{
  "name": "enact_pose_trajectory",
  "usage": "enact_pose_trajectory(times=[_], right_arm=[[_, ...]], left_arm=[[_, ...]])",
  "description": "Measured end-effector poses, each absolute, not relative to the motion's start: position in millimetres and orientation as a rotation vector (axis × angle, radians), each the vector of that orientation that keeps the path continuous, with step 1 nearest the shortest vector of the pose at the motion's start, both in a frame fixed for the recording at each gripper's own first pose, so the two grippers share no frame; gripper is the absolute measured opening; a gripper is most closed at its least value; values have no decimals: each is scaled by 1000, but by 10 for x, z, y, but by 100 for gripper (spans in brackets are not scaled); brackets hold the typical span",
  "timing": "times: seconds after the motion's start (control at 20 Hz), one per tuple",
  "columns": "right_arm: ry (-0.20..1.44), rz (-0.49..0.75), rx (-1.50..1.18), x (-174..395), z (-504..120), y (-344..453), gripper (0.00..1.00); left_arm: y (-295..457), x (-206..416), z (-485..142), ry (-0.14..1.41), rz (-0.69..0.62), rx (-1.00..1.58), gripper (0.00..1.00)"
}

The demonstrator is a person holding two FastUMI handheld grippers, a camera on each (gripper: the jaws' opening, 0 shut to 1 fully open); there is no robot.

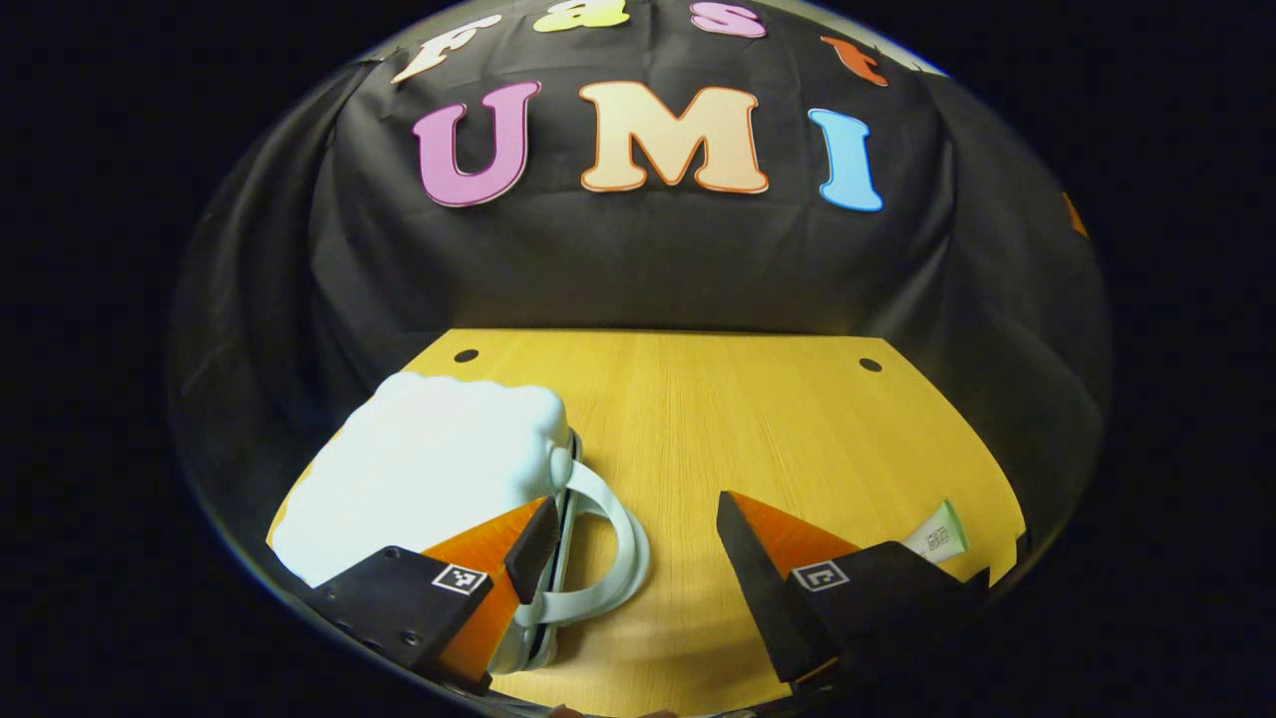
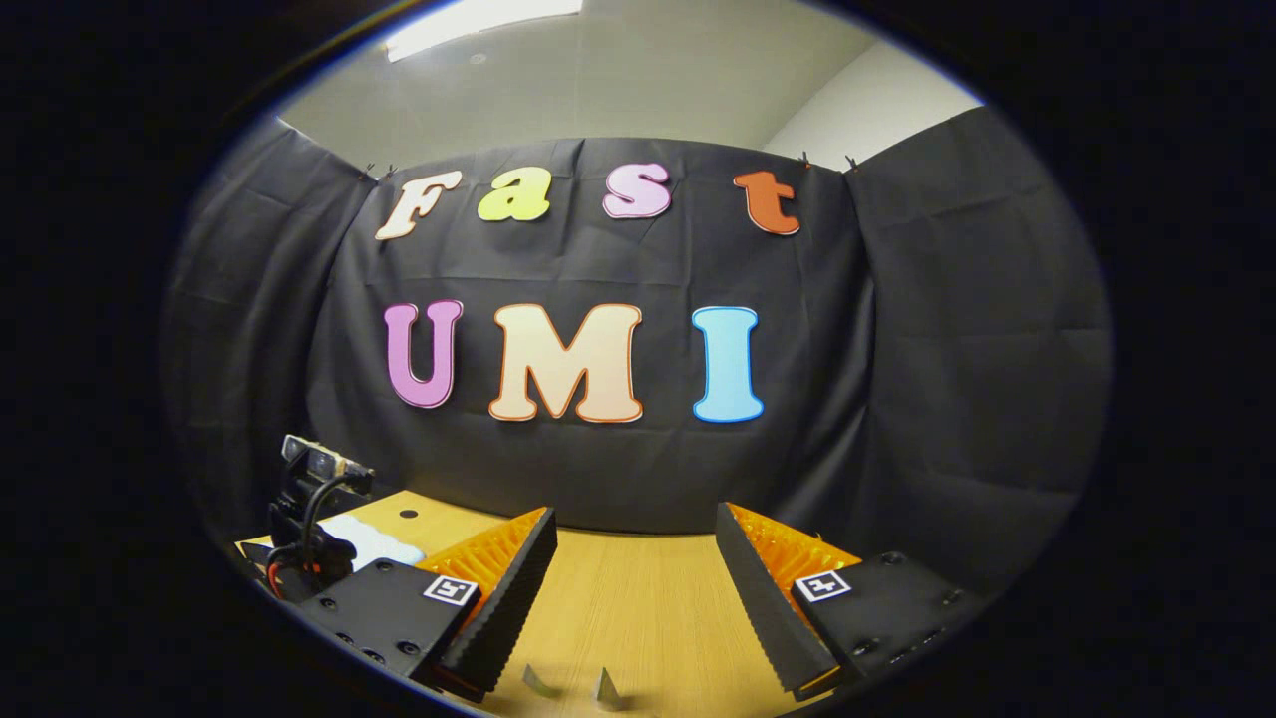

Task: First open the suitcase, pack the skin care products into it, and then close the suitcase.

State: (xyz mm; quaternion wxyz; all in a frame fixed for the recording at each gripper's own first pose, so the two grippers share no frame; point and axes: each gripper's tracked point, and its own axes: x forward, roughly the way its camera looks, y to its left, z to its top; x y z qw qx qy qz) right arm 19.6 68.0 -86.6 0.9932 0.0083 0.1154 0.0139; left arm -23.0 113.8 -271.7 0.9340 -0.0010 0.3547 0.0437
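Two hand-held grippers stand spread, neither holding anything. Your left hand-held gripper (image 1: 638,558) hangs over the closed white suitcase (image 1: 429,479) at the bench's (image 1: 758,419) left, one finger just beside its looped handle (image 1: 623,543). I judge opening comes first: work the seam by the handle, lifting evenly. A skin care tube (image 1: 939,534) peeks past the right finger. Your right hand-held gripper (image 2: 633,588) hovers well apart.

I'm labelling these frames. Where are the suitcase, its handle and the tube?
suitcase (image 1: 419,479), left gripper view, on its pale lid.
handle (image 1: 623,529), left gripper view, on the loop's outer curve.
tube (image 1: 937,537), left gripper view, on its end.
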Motion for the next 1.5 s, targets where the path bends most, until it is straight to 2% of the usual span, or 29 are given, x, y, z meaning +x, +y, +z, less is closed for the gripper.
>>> enact_pose_trajectory(times=[0.15, 0.6, 0.7, 0.8, 0.85, 1.0, 1.05, 1.1, 1.15, 1.25, 1.5], right_arm=[[261, 27, 13, 155, -944, 705, 99], [294, 19, -22, 160, -1044, 684, 99], [299, 18, -24, 168, -1061, 682, 99], [296, 19, -26, 166, -1052, 684, 99], [292, 19, -29, 164, -1035, 684, 99], [281, 16, -37, 150, -1024, 663, 99], [279, 14, -38, 140, -1018, 647, 99], [278, 11, -36, 136, -1019, 632, 99], [277, 8, -33, 131, -1013, 615, 99], [274, 6, -27, 113, -1010, 598, 99], [257, 21, -23, 72, -986, 607, 99]], left_arm=[[1155, -213, -2874, 780, 99, 9, 96], [1185, -217, -3450, 969, 105, -13, 90], [1159, -258, -3560, 1010, 97, -27, 80], [1135, -265, -3621, 1039, 90, -28, 75], [1147, -281, -3657, 1055, 91, -23, 68], [1198, -271, -3669, 1069, 96, 15, 58], [1225, -268, -3666, 1071, 100, 27, 48], [1264, -264, -3664, 1071, 108, 34, 42], [1301, -270, -3675, 1077, 118, 39, 29], [1275, -285, -3650, 1088, 102, 25, 13], [1244, -286, -3619, 1119, 46, 51, 4]])
